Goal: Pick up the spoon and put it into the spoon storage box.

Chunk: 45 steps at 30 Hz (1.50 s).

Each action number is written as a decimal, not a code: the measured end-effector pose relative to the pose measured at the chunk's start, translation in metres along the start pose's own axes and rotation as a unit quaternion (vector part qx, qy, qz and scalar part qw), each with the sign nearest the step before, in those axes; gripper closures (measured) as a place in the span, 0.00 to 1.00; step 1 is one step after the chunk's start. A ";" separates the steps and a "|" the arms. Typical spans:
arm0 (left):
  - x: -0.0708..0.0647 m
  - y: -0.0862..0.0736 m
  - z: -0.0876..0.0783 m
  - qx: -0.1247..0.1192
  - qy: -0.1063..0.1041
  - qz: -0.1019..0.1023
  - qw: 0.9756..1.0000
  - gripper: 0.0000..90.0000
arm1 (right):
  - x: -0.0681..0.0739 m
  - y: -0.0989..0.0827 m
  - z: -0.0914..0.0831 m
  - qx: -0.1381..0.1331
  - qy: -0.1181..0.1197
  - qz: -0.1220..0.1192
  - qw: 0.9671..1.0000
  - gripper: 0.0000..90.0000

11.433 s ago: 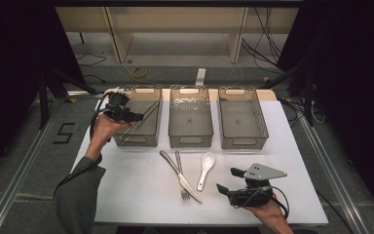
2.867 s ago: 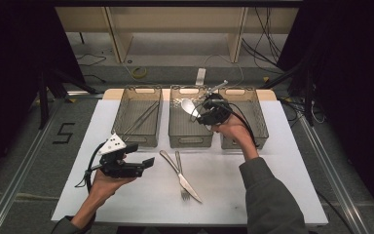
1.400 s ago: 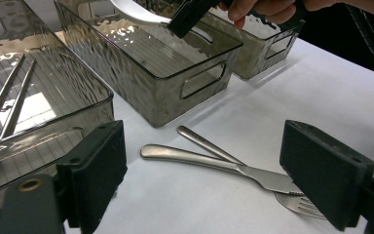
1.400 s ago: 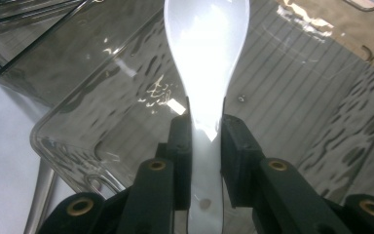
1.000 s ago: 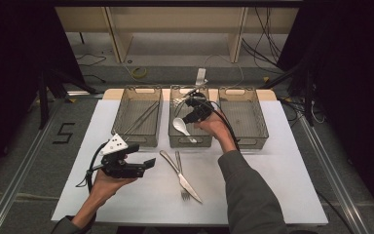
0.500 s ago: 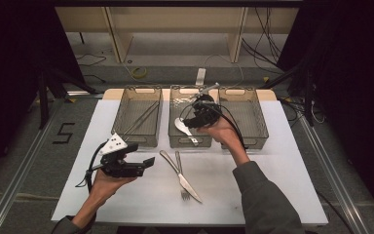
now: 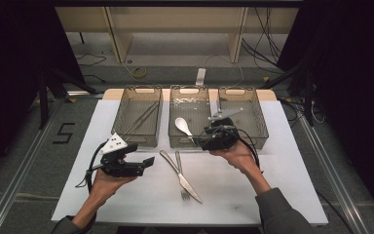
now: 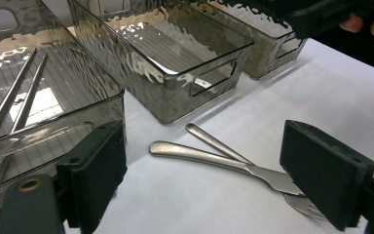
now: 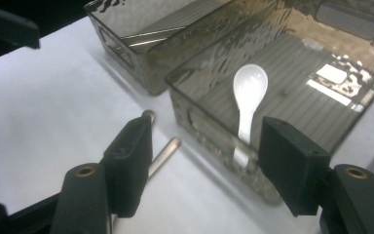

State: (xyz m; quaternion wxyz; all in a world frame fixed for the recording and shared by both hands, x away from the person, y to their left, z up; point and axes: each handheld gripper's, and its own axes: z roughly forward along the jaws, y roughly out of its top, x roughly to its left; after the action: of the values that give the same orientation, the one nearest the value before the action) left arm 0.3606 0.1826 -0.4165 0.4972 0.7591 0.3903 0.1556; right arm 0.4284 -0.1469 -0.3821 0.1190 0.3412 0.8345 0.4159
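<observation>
A white spoon (image 7: pixel 183 127) lies inside the middle clear bin (image 7: pixel 191 91) at the frame's centre, bowl toward upper left, handle leaning on the near wall.

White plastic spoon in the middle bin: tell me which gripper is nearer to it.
Right. The right gripper, jaws open and just widened, sits at the near wall of the middle clear bin, beside the white plastic spoon. The left gripper rests over the table, farther left and nearer the person.

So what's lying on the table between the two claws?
In the high view, a knife and fork lie crossed on the white table between the left claw and right claw.
</observation>
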 end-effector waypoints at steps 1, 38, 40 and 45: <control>0.000 0.000 0.000 0.000 0.000 0.000 1.000 0.18 | 0.000 -0.007 -0.004 -0.008 0.002 0.005 1.000 0.42; 0.002 0.013 0.029 0.012 -0.034 0.002 0.999 0.18 | -0.002 -0.107 -0.065 -0.101 -0.013 0.073 0.992 0.32; 0.003 0.013 0.033 0.015 -0.034 0.002 0.999 0.18 | -0.001 -0.110 -0.066 -0.102 -0.014 0.075 0.992 0.32; 0.003 0.014 0.039 0.023 -0.037 0.006 0.999 0.18 | 0.000 -0.115 -0.070 -0.100 -0.014 0.075 0.992 0.31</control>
State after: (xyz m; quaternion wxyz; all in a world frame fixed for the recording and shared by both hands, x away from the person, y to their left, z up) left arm 0.3931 0.1567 -0.4221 0.4929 0.7780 0.3702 0.1213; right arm 0.3408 -0.2382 -0.4279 0.1325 0.3946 0.7592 0.5004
